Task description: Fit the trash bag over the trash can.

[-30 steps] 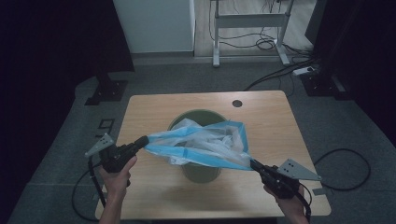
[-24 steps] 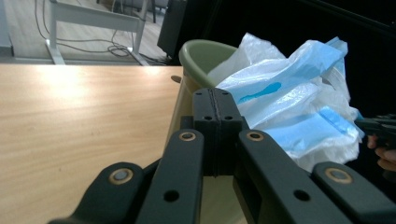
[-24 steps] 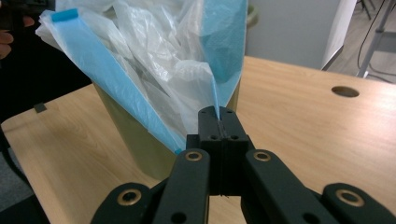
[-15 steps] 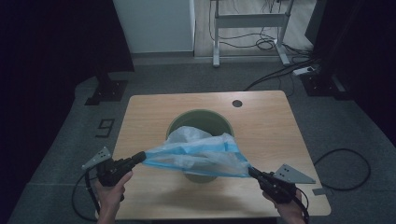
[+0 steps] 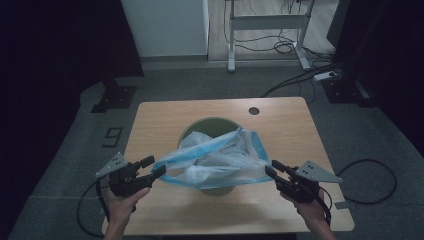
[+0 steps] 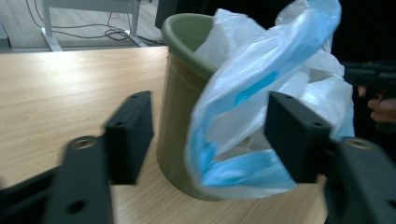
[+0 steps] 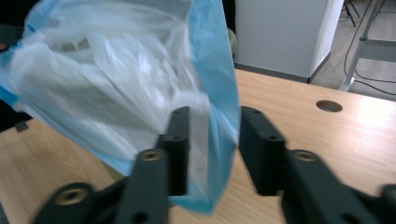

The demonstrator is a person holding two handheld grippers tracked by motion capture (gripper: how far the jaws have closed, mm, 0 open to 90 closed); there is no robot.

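Both jaw pairs are just spreading around the bag [image 5: 220, 160] over the bin [image 5: 210, 127], pinching nothing; flimsy, slippery film is best gripped at its blue hem.

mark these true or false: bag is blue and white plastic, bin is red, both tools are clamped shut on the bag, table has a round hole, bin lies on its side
The bag is a blue and white thin plastic bag: true.
The bin is red: false, it is an olive green round plastic bin.
Both tools are clamped shut on the bag: false, the left tool and the right tool have just been opening; their jaws stand apart with the bag's edge loose between them.
The light wooden table has a round hole: true, near its far right corner.
The bin lies on its side: false, it stands upright.
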